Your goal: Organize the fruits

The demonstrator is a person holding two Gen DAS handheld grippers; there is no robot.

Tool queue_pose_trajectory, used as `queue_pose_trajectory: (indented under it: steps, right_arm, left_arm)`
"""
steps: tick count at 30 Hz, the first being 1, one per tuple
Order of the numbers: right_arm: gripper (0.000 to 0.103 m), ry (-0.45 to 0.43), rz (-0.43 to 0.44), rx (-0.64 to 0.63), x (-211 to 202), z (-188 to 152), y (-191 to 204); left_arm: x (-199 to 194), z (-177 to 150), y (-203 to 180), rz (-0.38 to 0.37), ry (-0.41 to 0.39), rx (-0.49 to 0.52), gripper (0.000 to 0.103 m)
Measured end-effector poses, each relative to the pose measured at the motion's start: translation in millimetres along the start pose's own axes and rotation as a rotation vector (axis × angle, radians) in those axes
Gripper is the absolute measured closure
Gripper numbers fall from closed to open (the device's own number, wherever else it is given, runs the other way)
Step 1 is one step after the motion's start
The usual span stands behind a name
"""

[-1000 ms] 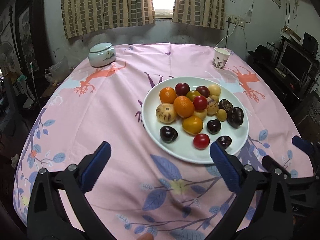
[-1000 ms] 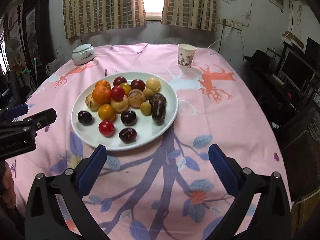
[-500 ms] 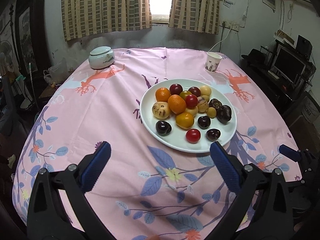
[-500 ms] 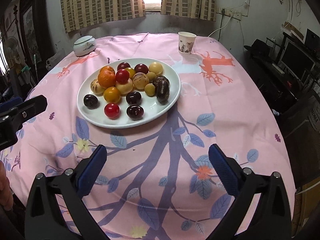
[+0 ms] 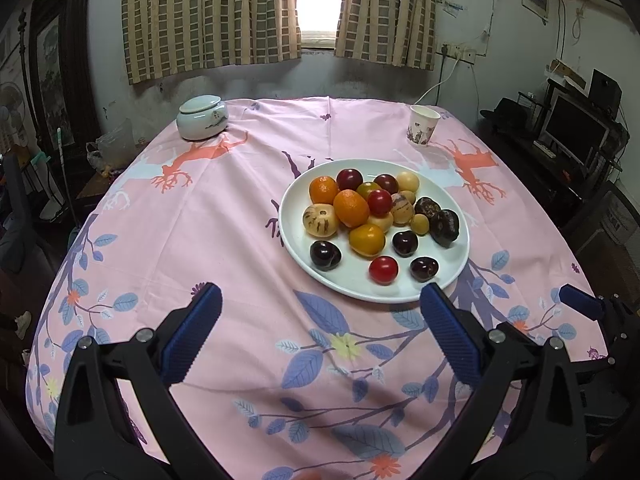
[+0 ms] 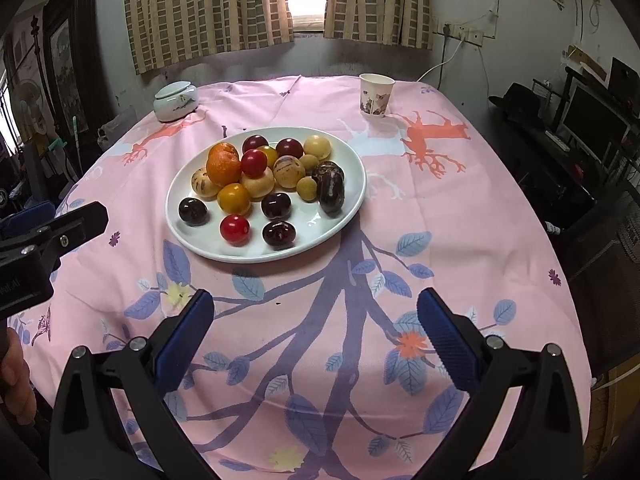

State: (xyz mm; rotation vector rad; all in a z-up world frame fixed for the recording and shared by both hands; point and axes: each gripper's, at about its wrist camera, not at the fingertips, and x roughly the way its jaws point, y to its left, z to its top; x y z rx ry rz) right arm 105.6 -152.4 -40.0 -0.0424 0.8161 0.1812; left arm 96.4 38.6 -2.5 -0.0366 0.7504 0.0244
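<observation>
Lying together on a round white ceramic plate [image 5: 454, 276], ahead of both pairs of blue-padded fingers, is the whole lot of fruit; no fruit is seen on the pink printed tablecloth [image 5: 224, 216] itself. The left gripper [image 5: 320, 320] is held with its fingers wide apart and empty, the plate standing ahead and towards its right finger. The right gripper [image 6: 314, 322] is likewise spread and empty, the plate ahead and towards its left finger.

Counted in the left wrist view:
- orange mandarins [image 5: 351, 208]: two
- dark cherries [image 5: 325, 255]: three
- small red tomatoes [image 5: 383, 270]: two
- dark red plums [image 5: 349, 179]: two
- striped cream melon-like fruit [image 5: 320, 221]: two
- yellow-orange round fruit [image 5: 367, 239]: one
- dark wrinkled fruit [image 5: 444, 224]: two
- pale yellow round fruit [image 5: 407, 181]: apparently four, some half hidden
- one yellow-green fruit in the heap, mostly covered.

All pieces are judged light, round, smooth and prone to roll. Cherries and tomatoes are judged soft and easily bruised; a light squeeze across the widest part is advised. Heaped pieces may shift when a neighbour is lifted; the loose ones nearest the fingers are the easier hold.

Whether the plated lot is the sorted result or awaits sorting cannot be settled.
</observation>
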Motion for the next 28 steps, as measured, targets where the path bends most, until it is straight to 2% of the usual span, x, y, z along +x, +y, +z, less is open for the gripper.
queue_pose_trajectory:
  steps: [18, 23, 28]
  right_arm:
    - [0.001, -0.002, 0.008, -0.004, -4.1, 3.7, 4.5]
    - [0.001, 0.001, 0.01, -0.003, -3.4, 3.4, 5.8]
    - [0.001, 0.001, 0.009, -0.005, -3.3, 3.5, 5.8]
  left_arm:
    - [1.2, 0.0, -1.3, 0.009, -0.02, 0.019, 0.002]
    - [7.4, -0.5, 3.6, -0.011, 0.022, -0.004, 0.002]
    - [9.1, -2.2, 5.2, -0.017, 0.031, -0.009, 0.002]
